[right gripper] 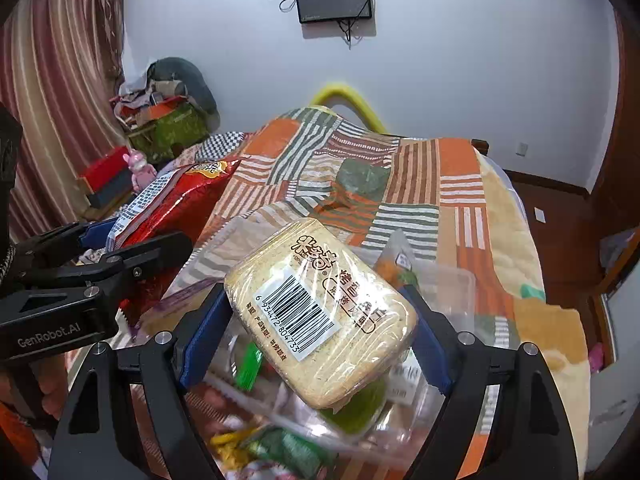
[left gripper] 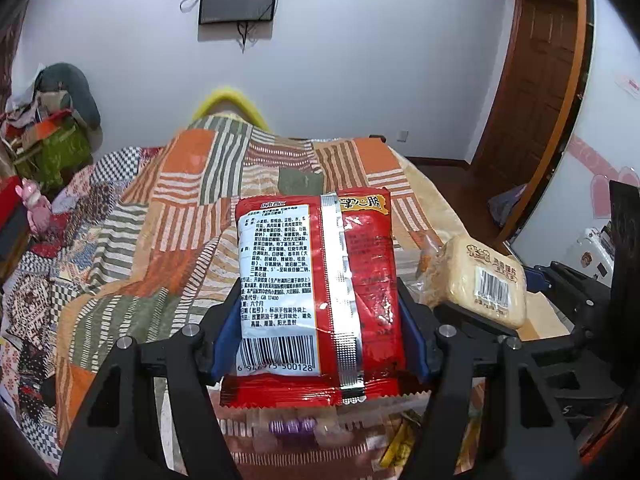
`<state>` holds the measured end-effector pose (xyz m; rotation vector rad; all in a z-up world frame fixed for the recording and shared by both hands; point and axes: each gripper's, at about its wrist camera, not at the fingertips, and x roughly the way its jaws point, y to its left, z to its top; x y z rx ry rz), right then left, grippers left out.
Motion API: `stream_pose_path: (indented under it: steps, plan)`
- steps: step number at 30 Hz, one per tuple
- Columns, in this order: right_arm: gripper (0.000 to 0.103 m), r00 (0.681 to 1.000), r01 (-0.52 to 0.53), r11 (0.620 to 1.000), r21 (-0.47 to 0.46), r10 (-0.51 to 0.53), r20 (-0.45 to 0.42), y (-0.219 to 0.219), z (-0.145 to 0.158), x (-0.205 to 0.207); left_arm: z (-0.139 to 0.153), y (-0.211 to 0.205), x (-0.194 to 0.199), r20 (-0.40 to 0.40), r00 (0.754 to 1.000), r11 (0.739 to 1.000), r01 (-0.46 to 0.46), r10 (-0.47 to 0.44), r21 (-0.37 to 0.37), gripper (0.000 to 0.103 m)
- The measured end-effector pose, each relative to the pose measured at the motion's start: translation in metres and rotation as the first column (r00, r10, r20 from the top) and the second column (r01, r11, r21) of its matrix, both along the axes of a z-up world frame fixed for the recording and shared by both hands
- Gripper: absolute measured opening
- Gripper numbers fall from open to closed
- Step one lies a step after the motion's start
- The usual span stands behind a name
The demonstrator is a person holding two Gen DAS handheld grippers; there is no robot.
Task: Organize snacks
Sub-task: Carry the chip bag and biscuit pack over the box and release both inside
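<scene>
A red snack packet (left gripper: 316,280) with a white label and barcode stands upright between the blue pads of my left gripper (left gripper: 320,340), which is shut on its lower sides. A beige wrapped pack of toast slices (right gripper: 320,312) with a barcode sticker lies tilted between the blue pads of my right gripper (right gripper: 316,332), which is shut on it. Both hands hang side by side above the bed. The right wrist view shows the left gripper (right gripper: 128,236) and its red packet (right gripper: 180,196) at the left. The left wrist view shows the toast pack (left gripper: 480,280) at the right.
Under the grippers a clear plastic container (right gripper: 464,280) and several loose snack wrappers (right gripper: 280,448) appear blurred. A patchwork quilt (left gripper: 180,220) covers the bed ahead. A pile of boxes and clothes (right gripper: 168,120) sits at the back left, a wooden door (left gripper: 532,80) at the right.
</scene>
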<state>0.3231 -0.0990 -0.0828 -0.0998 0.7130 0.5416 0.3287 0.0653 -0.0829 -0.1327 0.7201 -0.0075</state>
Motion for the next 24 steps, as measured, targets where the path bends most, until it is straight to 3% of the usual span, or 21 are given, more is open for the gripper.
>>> stream_pose_path:
  steps: [12, 24]
  plan:
    - [0.082, 0.999, -0.017, 0.995, -0.094, 0.014, -0.032, 0.015, -0.021, 0.016, -0.036, 0.007, 0.036, -0.143, 0.990, 0.999, 0.015, -0.020, -0.037, 0.068]
    - [0.083, 1.000, -0.023, 0.999, -0.022, 0.023, -0.006, -0.009, 0.008, -0.008, -0.002, -0.002, 0.001, -0.052, 0.999, 1.000, 0.011, -0.010, 0.020, 0.071]
